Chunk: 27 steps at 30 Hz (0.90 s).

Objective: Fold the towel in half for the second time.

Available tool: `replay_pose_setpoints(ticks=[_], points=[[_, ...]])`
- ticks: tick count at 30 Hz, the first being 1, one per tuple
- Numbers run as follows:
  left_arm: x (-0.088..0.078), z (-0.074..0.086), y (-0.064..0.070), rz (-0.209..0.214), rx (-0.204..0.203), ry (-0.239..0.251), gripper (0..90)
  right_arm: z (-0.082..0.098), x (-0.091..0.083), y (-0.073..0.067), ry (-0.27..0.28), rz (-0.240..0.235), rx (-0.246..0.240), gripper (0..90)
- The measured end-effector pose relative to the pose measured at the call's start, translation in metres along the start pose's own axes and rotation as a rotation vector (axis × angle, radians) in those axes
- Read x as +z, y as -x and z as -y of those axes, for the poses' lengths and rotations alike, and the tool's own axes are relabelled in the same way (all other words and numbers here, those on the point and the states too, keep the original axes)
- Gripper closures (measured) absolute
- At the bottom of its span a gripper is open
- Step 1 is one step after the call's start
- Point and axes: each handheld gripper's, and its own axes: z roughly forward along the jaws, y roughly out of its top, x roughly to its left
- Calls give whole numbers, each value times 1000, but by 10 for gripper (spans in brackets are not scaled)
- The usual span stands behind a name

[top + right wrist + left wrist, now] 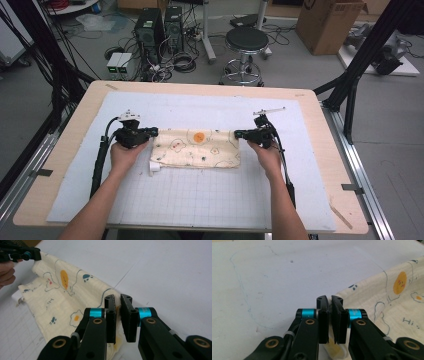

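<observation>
At centre frame, the patterned cloth (196, 148) is pinched at its 2 upper corners, left gripper (152, 133) and right gripper (239, 134) clenched on it, evidently so it is kept taut on the white mat (200, 195).

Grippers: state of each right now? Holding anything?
Left gripper: closed, pinching the far left corner of the printed cloth.
Right gripper: closed, pinching the cloth's far right corner.

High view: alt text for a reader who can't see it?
Two hand-held grippers pinch the far corners of a cream printed cloth lying on a white gridded mat: left gripper at its left end, right gripper at its right. Forearms enter from the bottom edge.
</observation>
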Motion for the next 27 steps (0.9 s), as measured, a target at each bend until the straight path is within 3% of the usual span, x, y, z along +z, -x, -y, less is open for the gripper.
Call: replay_pose_setpoints(ticks=[10, 27], points=[[-8, 10, 4, 22, -2, 21, 843, 11, -11, -7, 21, -38, -21, 834], [-24, 23, 13, 52, 55, 20, 842, 29, -19, -17, 29, -75, -54, 833]])
